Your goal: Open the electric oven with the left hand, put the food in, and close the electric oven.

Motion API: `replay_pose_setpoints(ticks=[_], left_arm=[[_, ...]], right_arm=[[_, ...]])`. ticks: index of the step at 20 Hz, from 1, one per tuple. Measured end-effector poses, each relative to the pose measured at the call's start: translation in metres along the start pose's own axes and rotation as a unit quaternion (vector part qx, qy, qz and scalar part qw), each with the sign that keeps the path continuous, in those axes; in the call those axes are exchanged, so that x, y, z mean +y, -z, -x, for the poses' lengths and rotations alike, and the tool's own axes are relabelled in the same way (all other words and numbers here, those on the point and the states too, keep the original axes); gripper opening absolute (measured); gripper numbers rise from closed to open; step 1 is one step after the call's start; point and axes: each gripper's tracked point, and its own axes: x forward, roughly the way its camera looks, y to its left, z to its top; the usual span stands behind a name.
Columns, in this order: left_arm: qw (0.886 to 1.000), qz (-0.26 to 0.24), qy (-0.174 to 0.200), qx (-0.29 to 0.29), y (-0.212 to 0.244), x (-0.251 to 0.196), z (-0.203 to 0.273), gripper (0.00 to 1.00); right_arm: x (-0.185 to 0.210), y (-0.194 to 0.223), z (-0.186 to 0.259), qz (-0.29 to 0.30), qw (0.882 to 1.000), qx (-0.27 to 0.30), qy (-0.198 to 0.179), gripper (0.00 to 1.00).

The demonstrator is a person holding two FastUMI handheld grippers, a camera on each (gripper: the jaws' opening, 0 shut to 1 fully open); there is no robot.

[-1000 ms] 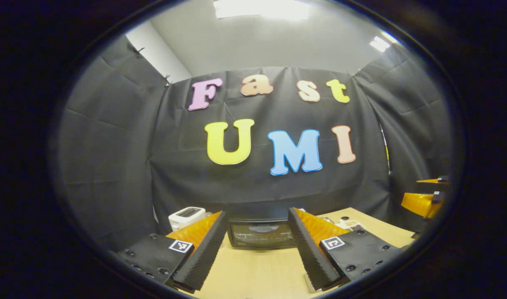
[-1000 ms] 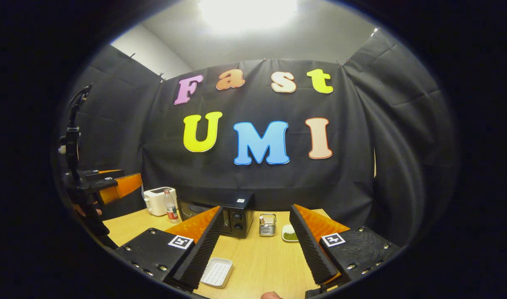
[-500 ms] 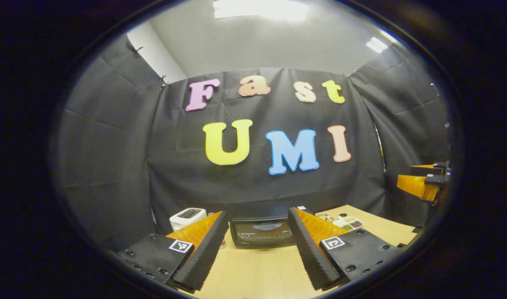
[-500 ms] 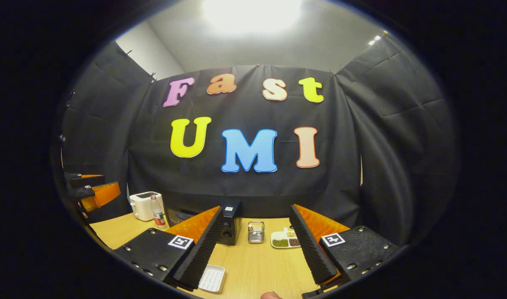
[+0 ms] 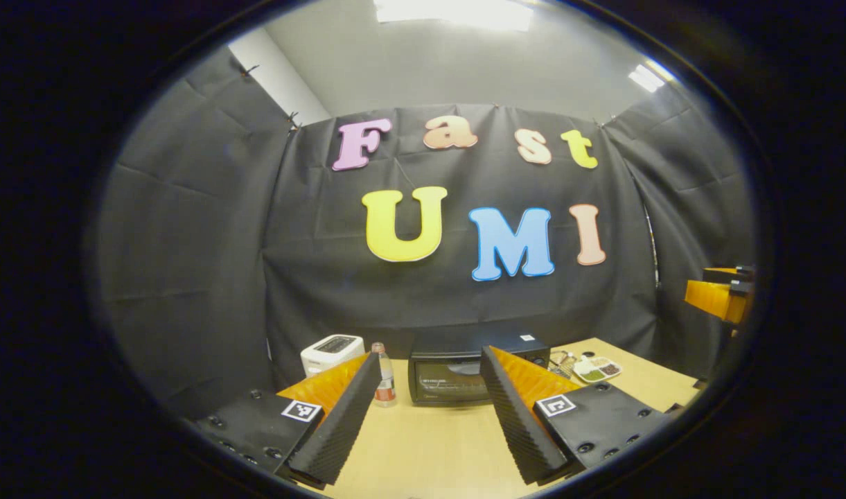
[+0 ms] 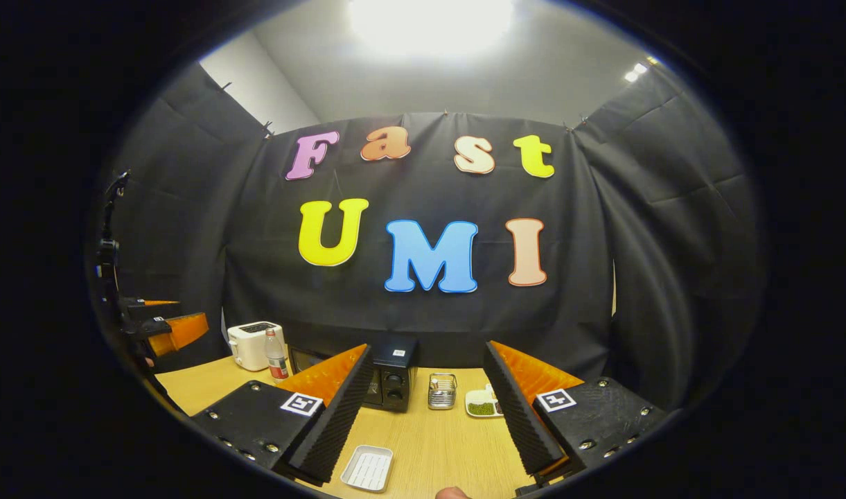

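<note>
Well back on the wooden desk (image 5: 436, 443) stands the black electric oven (image 5: 457, 374), its glass door closed, between the two spread fingers in the left gripper view; the left gripper (image 5: 429, 416) hangs above the desk with its jaws released and nothing between them. Just left of the oven a small bottle (image 5: 383, 378) with a red label stands upright, and beyond it a white toaster (image 5: 331, 352); to the oven's right lies a divided dish (image 5: 597, 369) with green and dark brownish contents in separate compartments, what they are too small to tell. At that view's right edge the other gripper's orange finger shows.

From the right gripper view, the right gripper (image 6: 429, 416) is likewise held above the desk, jaws released and empty; a white rectangular tray (image 6: 368, 468) lies on the desk just below its left finger, nothing in it; a small wire basket (image 6: 441, 391) stands beside the oven's knob side, its contents unclear.
</note>
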Motion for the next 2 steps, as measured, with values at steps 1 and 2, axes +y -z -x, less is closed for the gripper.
replay_pose_setpoints(ticks=[1, 2], left_arm=[[1.0, 0.002, 0.0, 0.002, 0.0019, 0.0018, 0.0005, 0.97], [1.0, 0.003, 0.0, 0.003, 0.0021, 0.0027, -0.001, 1.0]], right_arm=[[-0.0019, -0.0005, 0.0003, 0.003, 1.0, -0.001, 0.003, 0.96], [-0.0031, -0.0018, 0.0008, 0.005, 1.0, -0.002, 0.007, 0.96]])
